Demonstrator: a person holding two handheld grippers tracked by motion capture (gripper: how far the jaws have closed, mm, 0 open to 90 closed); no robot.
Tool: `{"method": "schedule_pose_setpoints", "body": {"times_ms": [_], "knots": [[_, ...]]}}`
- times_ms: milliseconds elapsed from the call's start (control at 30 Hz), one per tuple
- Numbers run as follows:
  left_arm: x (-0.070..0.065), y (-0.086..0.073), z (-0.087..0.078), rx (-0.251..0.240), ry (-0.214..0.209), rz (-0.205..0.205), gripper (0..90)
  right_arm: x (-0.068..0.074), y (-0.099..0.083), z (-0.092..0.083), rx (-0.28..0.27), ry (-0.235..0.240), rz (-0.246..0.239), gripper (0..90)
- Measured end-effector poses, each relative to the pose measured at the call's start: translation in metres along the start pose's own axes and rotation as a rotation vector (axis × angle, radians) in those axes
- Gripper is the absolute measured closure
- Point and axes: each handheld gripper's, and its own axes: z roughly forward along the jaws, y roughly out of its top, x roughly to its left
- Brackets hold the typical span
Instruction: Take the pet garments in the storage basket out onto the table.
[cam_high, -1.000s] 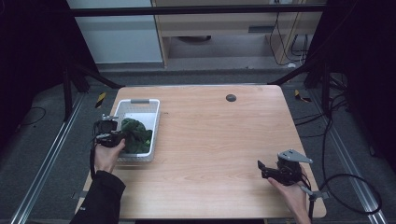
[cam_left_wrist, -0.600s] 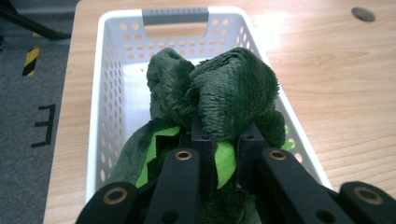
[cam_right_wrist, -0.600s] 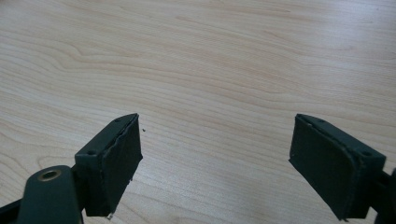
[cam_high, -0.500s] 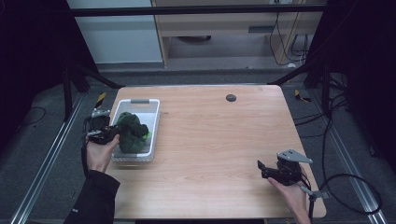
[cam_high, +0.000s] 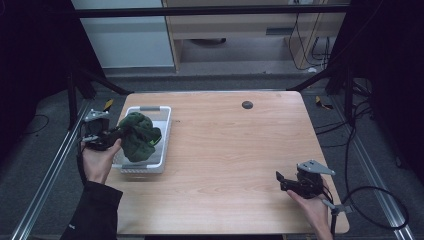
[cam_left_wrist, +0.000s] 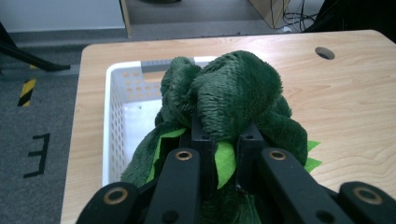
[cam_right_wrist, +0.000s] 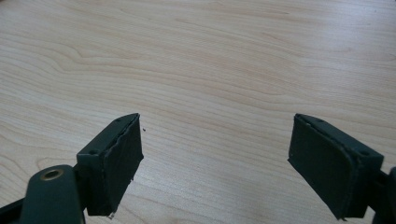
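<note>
Left hand-held gripper (cam_left_wrist: 223, 140) clamped on green plush (cam_left_wrist: 233, 93), tips buried, basket (cam_left_wrist: 122, 107) half hidden, right hand-held gripper (cam_right_wrist: 215, 163) apart

My tongs (cam_right_wrist: 215, 163) are black, with brass-coloured rivets. A grey three-cornered plate (cam_high: 315, 167) tops the right one. My left sleeve (cam_high: 95, 212) is dark.

a dark green plush toy (cam_high: 138, 136) hangs bunched at the left of the frame in the high view, lifted over the white perforated basket (cam_high: 162, 131) that sits on the left part of the wooden table. its fuzzy pile is deep green, with lighter lime-green felt pieces (cam_left_wrist: 225, 158) showing underneath, perhaps spikes or fins. in the left gripper view the plush fills the centre of the frame, its rounded top upward, pinched at its lower folds, with the basket's holed wall at upper left.
</note>
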Motion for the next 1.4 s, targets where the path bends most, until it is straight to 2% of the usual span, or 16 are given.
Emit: {"method": "schedule_pose_setpoints", "body": {"times_ms": [267, 667, 1067, 1400], "knots": [[-0.003, 0.013, -0.011, -0.03, -0.008, 0.008, 82.0, -0.001, 0.0, -0.001, -0.009, -0.003, 0.001, 17.2], [-0.02, 0.028, -0.026, -0.071, -0.039, 0.044, 82.0, 0.0, 0.002, -0.004, -0.028, 0.003, 0.009, 17.1], [-0.048, 0.036, -0.031, -0.069, -0.083, 0.11, 82.0, -0.001, 0.002, -0.005, -0.041, -0.004, -0.001, 16.6], [-0.081, 0.039, -0.027, -0.056, -0.157, 0.174, 82.0, -0.001, 0.002, -0.006, -0.042, -0.006, -0.004, 16.3]]}}
